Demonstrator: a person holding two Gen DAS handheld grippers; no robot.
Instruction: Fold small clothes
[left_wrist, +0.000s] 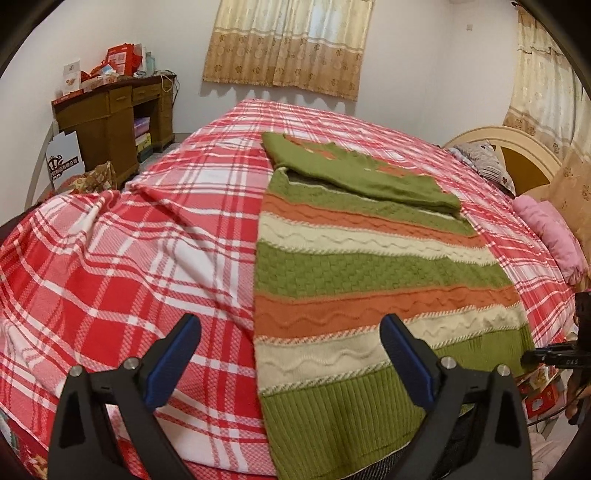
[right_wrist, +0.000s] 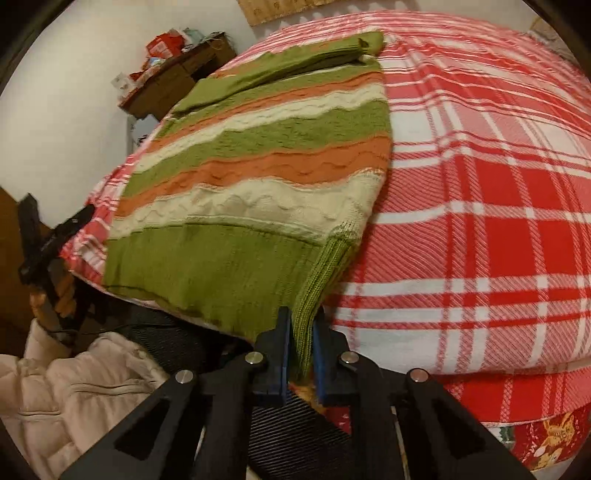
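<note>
1. Where the ribbed green hem hangs off the near bed edge, the striped sweater (right_wrist: 258, 162) is pinched at its right hem corner by the right gripper (right_wrist: 301, 332); both blue pads press on the knit, with only fabric between them.
2. Sweater lies flat on the plaid bedsheet (left_wrist: 129, 258), folded lengthwise, bands of green, orange and cream running across it. One green sleeve (left_wrist: 362, 177) is folded diagonally over the far end.
3. Left gripper (left_wrist: 291, 328) hovers above the hem end of the sweater, jaws spread wide, nothing between the pads. Its right finger (left_wrist: 406, 362) sits over the knit; its left finger is over bare sheet.
4. Seen from the right wrist, the left gripper is low and left of the sweater, just off the bed edge.
5. Beyond the left gripper, far left: a wooden desk (left_wrist: 110, 122) piled with red boxes. Straight ahead: curtains (left_wrist: 288, 44). Far right: a headboard (left_wrist: 517, 155) and a pink pillow (left_wrist: 550, 232).
6. Below the right gripper, to its left: a cream quilted garment (right_wrist: 81, 398).
</note>
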